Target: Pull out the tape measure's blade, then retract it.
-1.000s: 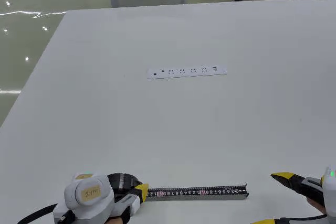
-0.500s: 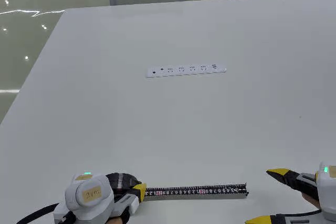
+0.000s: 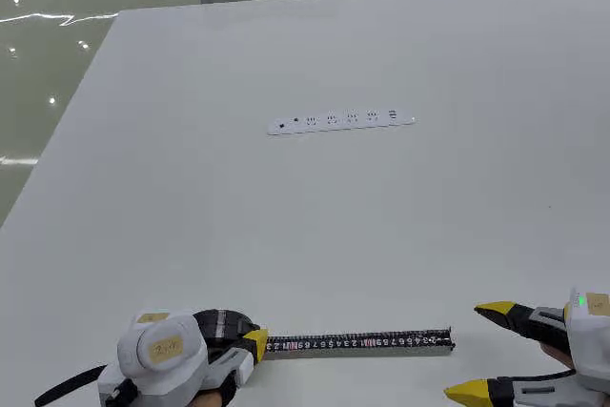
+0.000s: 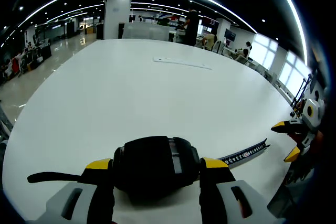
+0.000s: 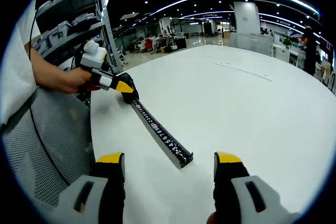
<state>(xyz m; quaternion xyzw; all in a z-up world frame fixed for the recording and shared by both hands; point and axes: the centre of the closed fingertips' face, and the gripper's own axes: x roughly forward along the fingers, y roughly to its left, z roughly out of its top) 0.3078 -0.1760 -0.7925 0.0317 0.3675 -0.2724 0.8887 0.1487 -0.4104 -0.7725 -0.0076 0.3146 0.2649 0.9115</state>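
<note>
Down at the near edge of a broad white workbench (image 3: 191, 216), the left gripper (image 4: 157, 163) has its yellow-tipped jaws closed snugly on either side of a round black tape measure case (image 3: 221, 326), which sits between them on the tabletop. From the case, the dark steel blade (image 3: 357, 342) with pale printed numerals lies flat on the bench, drawn out in a straight line toward the person's right and ending in a small metal hook.

Just beyond that hook, the right gripper (image 3: 480, 350) hangs over the bench with its two yellow-tipped jaws spread wide and nothing held between them. In the head view, both tips sit a little past the blade's end, clear of it. In the right gripper view, the blade's end points into the gap between the jaws and does not touch either one. That view also shows a person's hand (image 5: 68, 80) wrapped around the body of the left gripper at the far end of the blade.

Farther back, near the middle of the bench and well apart from the tape measure, lies a long, flat white power strip (image 3: 341, 121), roughly parallel to the blade. A glossy floor (image 3: 38, 45) reflecting ceiling lights runs along the bench's left side.
</note>
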